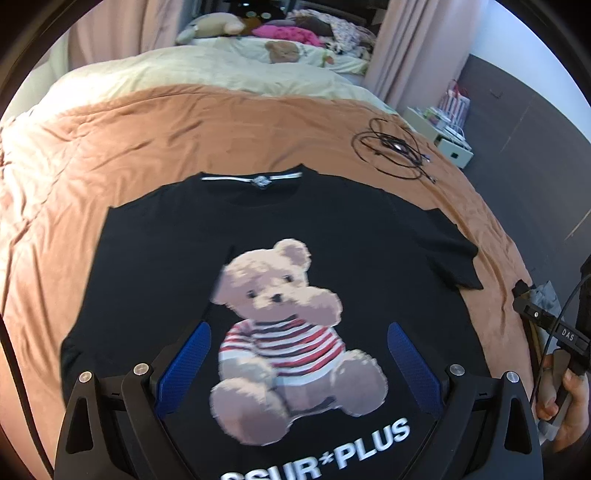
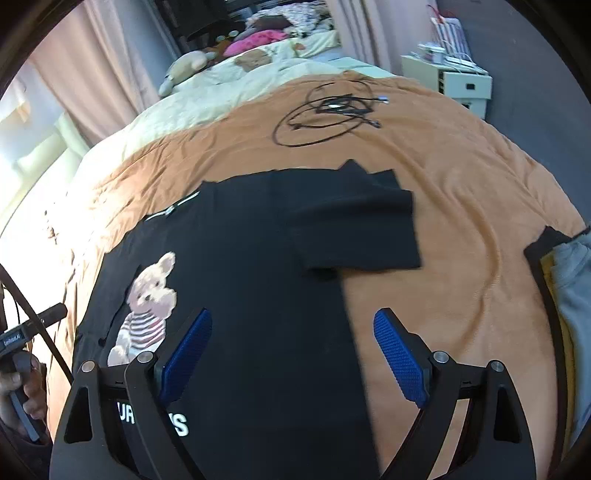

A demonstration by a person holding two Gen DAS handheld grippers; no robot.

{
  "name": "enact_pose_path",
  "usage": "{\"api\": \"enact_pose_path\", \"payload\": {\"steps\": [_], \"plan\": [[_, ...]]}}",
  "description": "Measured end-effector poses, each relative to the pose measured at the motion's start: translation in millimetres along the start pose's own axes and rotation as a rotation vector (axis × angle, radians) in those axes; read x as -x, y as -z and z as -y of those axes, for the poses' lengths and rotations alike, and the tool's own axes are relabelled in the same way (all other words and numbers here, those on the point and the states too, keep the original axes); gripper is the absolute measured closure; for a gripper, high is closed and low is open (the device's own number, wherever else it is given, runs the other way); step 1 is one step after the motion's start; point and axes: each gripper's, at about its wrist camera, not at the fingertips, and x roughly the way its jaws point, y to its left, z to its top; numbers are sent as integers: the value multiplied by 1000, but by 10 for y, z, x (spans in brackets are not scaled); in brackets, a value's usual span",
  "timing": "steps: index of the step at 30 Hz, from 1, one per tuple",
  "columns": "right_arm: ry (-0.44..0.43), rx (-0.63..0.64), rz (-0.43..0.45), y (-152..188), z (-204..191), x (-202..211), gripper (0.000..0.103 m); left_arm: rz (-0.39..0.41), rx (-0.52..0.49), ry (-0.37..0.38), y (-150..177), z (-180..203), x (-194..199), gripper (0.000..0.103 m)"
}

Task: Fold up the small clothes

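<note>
From the left wrist we see our left gripper (image 1: 299, 363) spread wide and empty above the black tee (image 1: 177, 266), which lies flat, print up, on the brown blanket (image 1: 110, 140). From the right wrist, our right gripper (image 2: 291, 354) gapes wide too, holding nothing, over the tee's right edge, near the sleeve (image 2: 354, 229); cables (image 2: 325, 110) lie beyond

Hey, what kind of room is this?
Most likely a bedroom: a bed under a rust-orange blanket, plush toys and heaped bedding at its far end, pink curtains. A black teddy-bear T-shirt lies flat.
</note>
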Motion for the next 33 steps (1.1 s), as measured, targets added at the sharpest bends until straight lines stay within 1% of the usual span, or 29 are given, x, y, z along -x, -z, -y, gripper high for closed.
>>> {"api": "enact_pose_path", "payload": {"steps": [3, 4, 6, 8, 11, 12, 14, 16, 18, 20, 22, 24, 25, 26, 28, 32, 33], "plan": [[-19, -34, 6, -49, 178, -57, 16, -20, -18, 18, -68, 172, -145, 9], [-23, -46, 5, -70, 227, -83, 18, -23, -22, 27, -87, 221, -191, 11], [-33, -71, 1, -117, 346, -153, 27, -32, -31, 41, -124, 312, -286, 15], [-37, -91, -2, -156, 475, -215, 30, -43, -40, 52, -160, 403, -385, 22], [-44, -123, -6, -230, 653, -343, 31, -59, -52, 67, -216, 546, -556, 29], [-47, -135, -6, -259, 722, -394, 34, -65, -58, 72, -235, 599, -622, 31], [-54, -154, -10, -298, 809, -485, 40, -76, -69, 82, -267, 690, -733, 39], [-64, -173, -11, -353, 915, -589, 42, -84, -84, 94, -295, 787, -845, 42], [-74, -186, -13, -409, 999, -693, 44, -90, -99, 102, -327, 884, -967, 44], [-76, -199, -14, -454, 1066, -785, 45, -99, -111, 109, -353, 972, -1081, 50], [-83, -211, -17, -500, 1124, -884, 45, -107, -122, 116, -376, 1062, -1202, 52], [-90, -217, -19, -557, 1155, -995, 47, -114, -133, 120, -393, 1144, -1316, 57], [-83, -218, -23, -586, 1165, -1053, 47, -120, -139, 125, -400, 1193, -1380, 62], [-79, -220, -25, -628, 1185, -1114, 47, -126, -142, 128, -404, 1225, -1427, 65], [-80, -227, -27, -680, 1227, -1196, 47, -137, -148, 140, -415, 1309, -1545, 66], [-100, -247, -46, -790, 1298, -1402, 48, -155, -165, 160, -429, 1461, -1735, 75], [-100, -249, -56, -810, 1315, -1464, 47, -159, -169, 167, -436, 1503, -1781, 75]]}}
